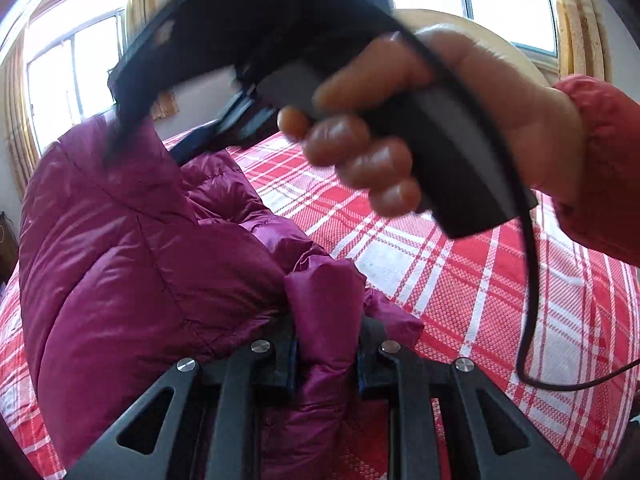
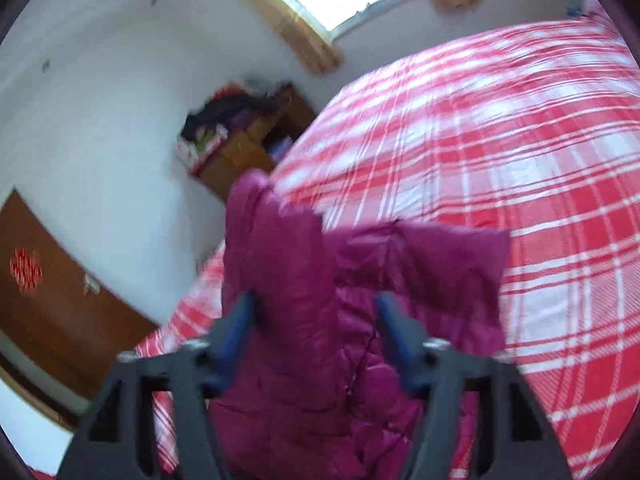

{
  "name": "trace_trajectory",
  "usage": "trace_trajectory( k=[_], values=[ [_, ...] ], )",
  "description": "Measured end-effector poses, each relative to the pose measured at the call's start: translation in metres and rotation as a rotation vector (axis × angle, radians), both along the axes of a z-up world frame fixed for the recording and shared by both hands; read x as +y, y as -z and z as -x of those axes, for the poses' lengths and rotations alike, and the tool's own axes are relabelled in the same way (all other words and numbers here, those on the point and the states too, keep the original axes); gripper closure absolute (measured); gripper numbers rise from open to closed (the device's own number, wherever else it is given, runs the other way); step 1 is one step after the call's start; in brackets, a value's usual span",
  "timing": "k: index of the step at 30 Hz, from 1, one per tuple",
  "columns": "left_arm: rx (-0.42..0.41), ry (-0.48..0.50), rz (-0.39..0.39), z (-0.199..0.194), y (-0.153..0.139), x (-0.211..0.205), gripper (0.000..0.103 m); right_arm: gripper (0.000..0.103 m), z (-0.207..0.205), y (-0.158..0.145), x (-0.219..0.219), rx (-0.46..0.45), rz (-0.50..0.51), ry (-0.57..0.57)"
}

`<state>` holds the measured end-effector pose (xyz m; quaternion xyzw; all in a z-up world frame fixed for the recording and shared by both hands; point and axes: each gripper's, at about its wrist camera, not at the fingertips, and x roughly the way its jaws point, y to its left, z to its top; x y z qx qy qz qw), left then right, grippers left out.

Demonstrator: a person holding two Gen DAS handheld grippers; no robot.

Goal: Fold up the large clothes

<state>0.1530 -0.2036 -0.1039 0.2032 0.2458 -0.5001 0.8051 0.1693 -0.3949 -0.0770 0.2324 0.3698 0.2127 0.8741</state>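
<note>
A magenta puffer jacket point(image 1: 132, 248) lies bunched on a bed with a red and white plaid sheet point(image 1: 460, 280). My left gripper point(image 1: 326, 344) is shut on a fold of the jacket, which fills the gap between its pads. In the left wrist view a hand point(image 1: 380, 128) holds the right gripper, blurred, above the jacket; its dark tip meets the jacket's raised upper edge. In the right wrist view the jacket point(image 2: 304, 360) runs between the blue pads point(image 2: 240, 320) of my right gripper point(image 2: 316, 320), which is shut on it. One corner of the jacket sticks out to the right.
The plaid sheet point(image 2: 500, 140) stretches to the right of the jacket. A black cable point(image 1: 528, 280) hangs from the right gripper over the bed. A red sleeve point(image 1: 600, 168) is at the right. A cluttered wooden cabinet point(image 2: 240, 140) and a brown door point(image 2: 60, 300) stand beside the bed.
</note>
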Motion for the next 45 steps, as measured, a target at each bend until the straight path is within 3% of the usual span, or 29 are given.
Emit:
trace_trajectory(
  k=[2,6,10,16,22,25,28,30,32,34,36,39,41,43,45],
  values=[
    [0.011,0.003,0.027,0.000,-0.002,0.007,0.082,0.090,0.012,-0.012,0.012,-0.045,0.087,0.002],
    [0.019,0.011,0.059,0.002,-0.007,0.016,0.082,0.091,0.044,-0.038,0.013,-0.133,0.137,0.042],
    [0.000,0.038,0.014,0.010,-0.002,0.012,0.082,0.092,0.046,-0.017,0.009,-0.125,0.256,0.130],
    [-0.041,0.080,-0.057,0.021,0.007,-0.004,0.082,0.092,0.055,0.022,-0.025,-0.063,0.151,0.251],
    [-0.055,0.145,-0.064,0.039,-0.002,0.005,0.082,0.092,0.039,0.069,-0.048,0.044,0.048,0.299],
    [0.005,0.225,-0.044,0.052,-0.016,0.037,0.082,0.093,0.035,0.083,-0.054,0.060,0.012,0.305],
    [0.104,0.239,0.045,0.053,-0.045,0.082,0.082,0.093,0.035,0.088,-0.059,0.062,-0.038,0.305],
    [0.131,0.182,0.144,0.041,-0.071,0.107,0.082,0.093,0.034,0.086,-0.055,0.055,-0.010,0.306],
    [0.141,0.048,0.250,0.009,-0.098,0.121,0.081,0.092,0.033,0.084,-0.051,0.049,0.020,0.309],
    [0.128,-0.113,0.272,-0.024,-0.111,0.116,0.069,0.092,0.034,0.082,-0.048,0.046,0.033,0.315],
    [0.101,-0.240,0.249,-0.054,-0.113,0.097,0.064,0.092,0.035,0.082,-0.047,0.043,0.039,0.319],
    [0.123,-0.327,0.214,-0.097,-0.100,0.057,0.064,0.092,0.036,0.082,-0.045,0.036,0.058,0.323],
    [0.161,-0.378,0.176,-0.116,-0.080,0.035,0.064,0.092,0.039,0.081,-0.041,0.032,0.069,0.326],
    [0.206,-0.409,0.086,-0.127,-0.055,0.018,0.064,0.092,0.040,0.082,-0.041,0.032,0.061,0.327],
    [0.181,-0.439,0.013,-0.124,-0.030,0.011,0.058,0.092,0.040,0.083,-0.043,0.032,0.033,0.320]
  ],
)
